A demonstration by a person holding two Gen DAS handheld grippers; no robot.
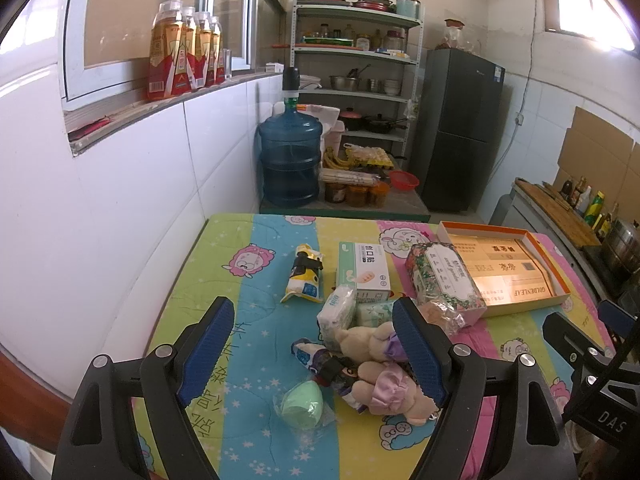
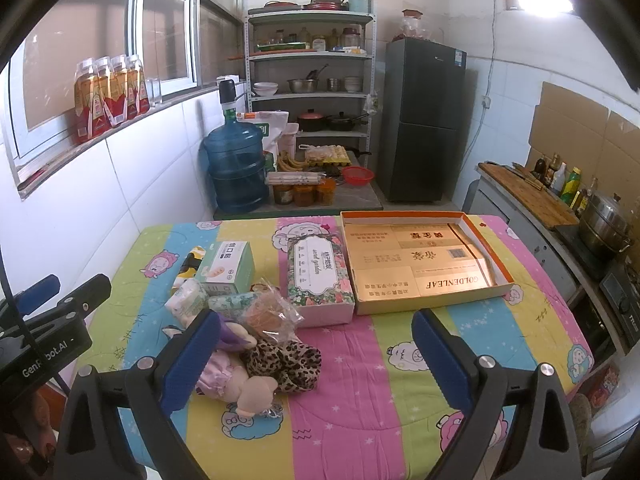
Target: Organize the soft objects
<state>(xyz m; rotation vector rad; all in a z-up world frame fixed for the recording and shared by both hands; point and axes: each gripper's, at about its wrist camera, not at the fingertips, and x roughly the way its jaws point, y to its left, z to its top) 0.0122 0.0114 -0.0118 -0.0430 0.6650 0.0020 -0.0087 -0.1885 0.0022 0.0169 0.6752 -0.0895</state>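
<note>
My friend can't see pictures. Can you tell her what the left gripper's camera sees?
The open left gripper hovers over a bright cartoon quilt holding a pile of soft things: teddy bears in purple dresses, tissue packs and a green sponge. Behind them lies a shallow orange box, in a kitchen.

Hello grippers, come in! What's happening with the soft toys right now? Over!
Left gripper open, right gripper open, both holding nothing. Plush dolls loose on table, box tray holds no soft things. Leopard cloth beside dolls.
</note>
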